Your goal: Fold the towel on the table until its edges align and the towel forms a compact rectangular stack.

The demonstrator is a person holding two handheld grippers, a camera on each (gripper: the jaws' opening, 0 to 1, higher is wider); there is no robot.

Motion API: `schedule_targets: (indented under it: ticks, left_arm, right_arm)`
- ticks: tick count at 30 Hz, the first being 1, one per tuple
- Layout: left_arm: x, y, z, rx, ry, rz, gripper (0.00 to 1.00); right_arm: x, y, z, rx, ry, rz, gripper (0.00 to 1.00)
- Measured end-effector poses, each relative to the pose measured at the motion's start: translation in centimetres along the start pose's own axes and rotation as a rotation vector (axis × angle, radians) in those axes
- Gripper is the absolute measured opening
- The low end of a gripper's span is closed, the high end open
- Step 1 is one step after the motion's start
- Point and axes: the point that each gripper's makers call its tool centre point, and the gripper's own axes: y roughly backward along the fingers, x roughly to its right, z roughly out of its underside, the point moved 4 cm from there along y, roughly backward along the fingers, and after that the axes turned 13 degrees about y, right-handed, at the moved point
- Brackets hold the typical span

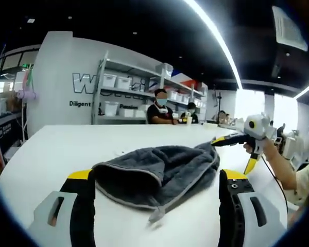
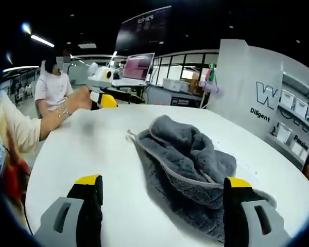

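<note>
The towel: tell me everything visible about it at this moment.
The towel is dark grey, plush terry with a lighter grey edge binding. It lies unfolded in a crumpled, bunched heap on the white table, with raised folds. In both gripper views it sits between and beyond the open jaws; neither gripper can be seen gripping it.

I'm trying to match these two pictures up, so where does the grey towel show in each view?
Left gripper view: the grey towel lies crumpled on the white table, lower centre, between that view's own jaws.
Right gripper view: the grey towel sits centre to lower right, reaching the right jaw.
Shared landmark: the white wall with dark lettering.
</note>
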Motion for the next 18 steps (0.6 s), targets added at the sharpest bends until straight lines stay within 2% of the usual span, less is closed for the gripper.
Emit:
schedule_targets:
  ticks: [6, 10, 18]
  left_arm:
    - [0.52, 0.06, 0.3, -0.02, -0.015, 0.013, 0.98]
    - [0.49, 0.09, 0.41, -0.03, -0.049, -0.006, 0.98]
    - [0.65, 0.03, 0.61, -0.043, -0.045, 0.006, 0.97]
  right_arm:
    - [0.2, 0.13, -0.25, 0.016, 0.005, 0.01, 0.99]
    - [0.34, 0.01, 0.05, 0.008, -0.001, 0.014, 0.99]
    - [0.46, 0.13, -0.52, 0.033, 0.03, 0.029, 0.96]
